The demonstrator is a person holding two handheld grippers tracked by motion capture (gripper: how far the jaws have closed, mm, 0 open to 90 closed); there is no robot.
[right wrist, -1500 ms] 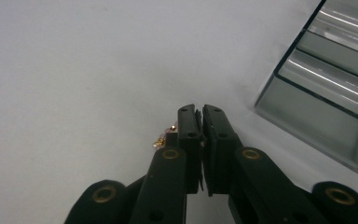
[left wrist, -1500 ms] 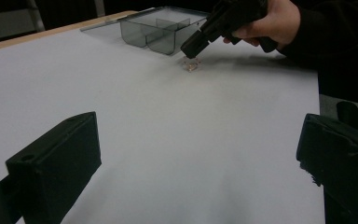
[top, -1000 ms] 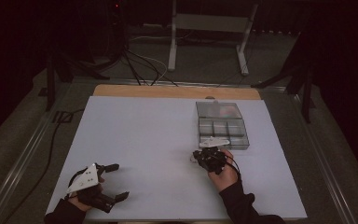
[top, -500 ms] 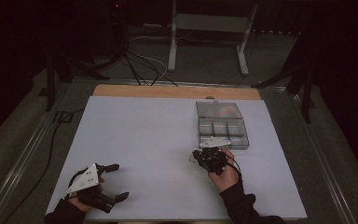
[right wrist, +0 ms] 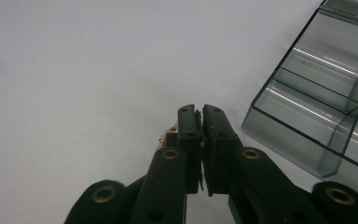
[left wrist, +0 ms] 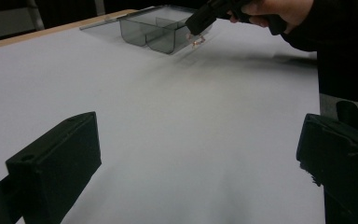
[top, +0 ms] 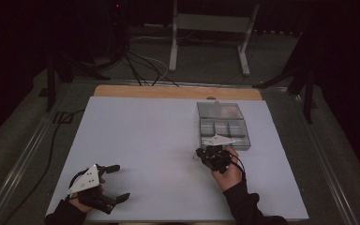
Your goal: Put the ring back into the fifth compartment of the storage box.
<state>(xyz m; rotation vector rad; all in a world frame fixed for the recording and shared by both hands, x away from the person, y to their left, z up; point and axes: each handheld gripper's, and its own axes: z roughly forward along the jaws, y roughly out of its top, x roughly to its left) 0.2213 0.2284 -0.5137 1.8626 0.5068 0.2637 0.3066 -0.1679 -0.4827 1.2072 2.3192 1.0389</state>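
Right gripper [right wrist: 201, 116] fingers look pinched on a tiny brass part [right wrist: 169, 134]; lift it over the compartment box [right wrist: 326, 107] wall lower right. Left gripper [top: 115, 183] fingers spread.

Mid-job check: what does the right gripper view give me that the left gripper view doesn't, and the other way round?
Right gripper view: the right gripper close up, its fingers closed together on a small part with brass tips, and the dividers inside the compartment box. Left gripper view: the left gripper, fingers wide apart with nothing between them, and the hand carrying the right gripper beside the box. Shared: the white table, the box and the small part.
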